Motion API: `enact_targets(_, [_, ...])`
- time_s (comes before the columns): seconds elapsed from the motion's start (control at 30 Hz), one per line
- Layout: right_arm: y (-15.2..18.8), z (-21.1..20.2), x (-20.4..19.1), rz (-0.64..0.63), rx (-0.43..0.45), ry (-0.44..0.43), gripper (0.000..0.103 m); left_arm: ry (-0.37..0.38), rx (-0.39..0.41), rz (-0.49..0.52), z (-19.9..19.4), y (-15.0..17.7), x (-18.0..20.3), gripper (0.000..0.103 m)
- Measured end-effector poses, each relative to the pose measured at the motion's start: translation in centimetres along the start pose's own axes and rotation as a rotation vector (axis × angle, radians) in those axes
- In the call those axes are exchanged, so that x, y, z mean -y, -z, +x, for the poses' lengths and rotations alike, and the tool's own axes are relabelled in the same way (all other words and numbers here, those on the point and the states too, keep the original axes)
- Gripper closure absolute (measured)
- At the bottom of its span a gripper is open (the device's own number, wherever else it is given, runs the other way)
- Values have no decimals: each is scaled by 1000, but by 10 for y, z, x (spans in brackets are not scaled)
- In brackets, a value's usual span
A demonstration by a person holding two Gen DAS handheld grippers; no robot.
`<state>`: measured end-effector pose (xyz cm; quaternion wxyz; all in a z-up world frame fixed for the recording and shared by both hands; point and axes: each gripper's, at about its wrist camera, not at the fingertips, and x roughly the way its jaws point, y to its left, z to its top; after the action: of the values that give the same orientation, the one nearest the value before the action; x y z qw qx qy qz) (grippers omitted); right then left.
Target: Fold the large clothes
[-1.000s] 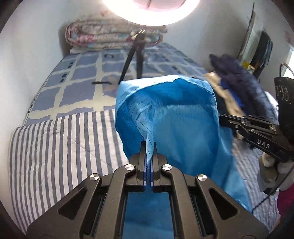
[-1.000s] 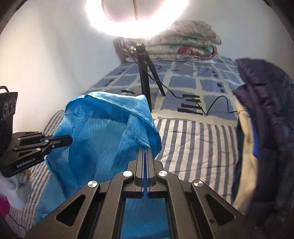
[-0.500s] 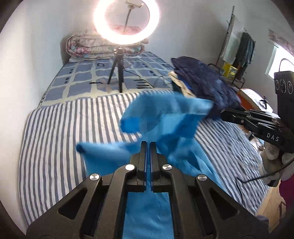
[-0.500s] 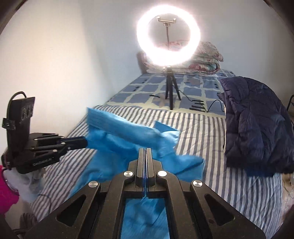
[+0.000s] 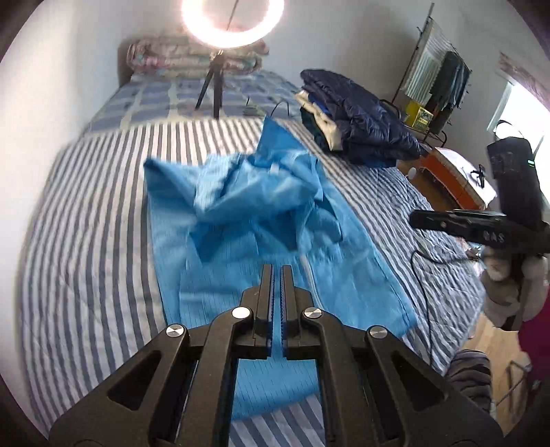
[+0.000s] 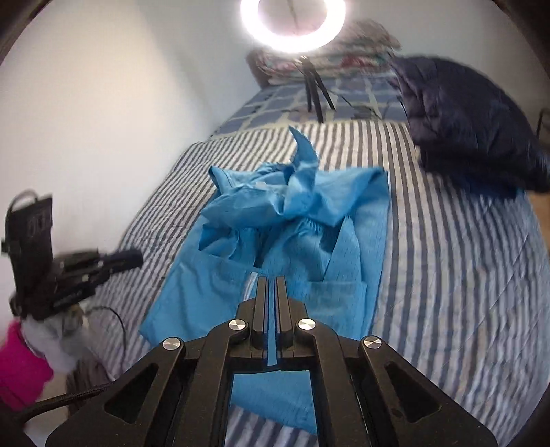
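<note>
A large bright-blue garment (image 5: 261, 220) lies on the blue-and-white striped bedspread (image 5: 86, 240), its near part spread fairly flat and its far part heaped in crumpled folds, one pointed fold sticking up toward the far end of the bed.

The left gripper (image 5: 277, 271) hangs above the near part of the garment with its jaws all but closed, only a narrow slit between them; blue shows through the slit, and I cannot tell whether any cloth is still pinched there. The right gripper (image 6: 271, 283) is likewise nearly closed, and a thin strip of the blue fabric runs up between its jaws, so it appears to grip the garment's near edge.

In the left wrist view the right gripper (image 5: 417, 218) shows at the right edge, closed, above the bed's right side. In the right wrist view the left gripper (image 6: 135, 258) appears blurred at the left.

A folded dark navy puffer jacket (image 6: 471, 127) sits on the bed's far right. A lit ring light (image 5: 233, 19) on a tripod stands at the far end, before folded floral quilts (image 5: 165, 60).
</note>
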<state>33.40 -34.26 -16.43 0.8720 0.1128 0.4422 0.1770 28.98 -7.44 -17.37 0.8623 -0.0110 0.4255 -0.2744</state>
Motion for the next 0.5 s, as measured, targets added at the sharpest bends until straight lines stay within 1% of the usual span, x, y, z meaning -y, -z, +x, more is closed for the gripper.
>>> enact_targets(0.03, [3, 1, 2, 33, -4, -15, 95, 0, -15, -21, 2, 2, -5, 93])
enact_targets(0.07, [2, 6, 5, 64, -7, -28, 82, -1, -22, -44, 5, 3, -11, 73])
enact_targets(0.1, [-1, 12, 10, 100, -10, -36, 72, 0, -23, -77, 7, 2, -18, 54])
enact_targets(0.13, [-4, 19, 13, 132, -6, -36, 56, 15, -18, -130, 8, 1, -27, 51])
enact_targets(0.17, [-4, 22, 15, 151, 1, -31, 52, 37, -14, -197, 11, -3, -39, 50])
enact_targets(0.2, [-8, 27, 18, 175, 12, -27, 52, 50, -15, -239, 14, -5, -46, 50])
enact_targets(0.27, [-15, 38, 24, 216, 10, -34, 51, 83, -19, -374, 27, -18, -70, 50])
enact_targets(0.37, [-35, 62, 38, 326, 3, -45, 51, 108, -17, -522, 48, -37, -98, 50])
enact_targets(0.43, [-46, 76, 44, 382, 6, -40, 51, 104, -28, -552, 63, -49, -106, 50])
enact_targets(0.5, [-55, 89, 47, 411, 0, -25, 51, 105, -66, -562, 85, -59, -111, 50])
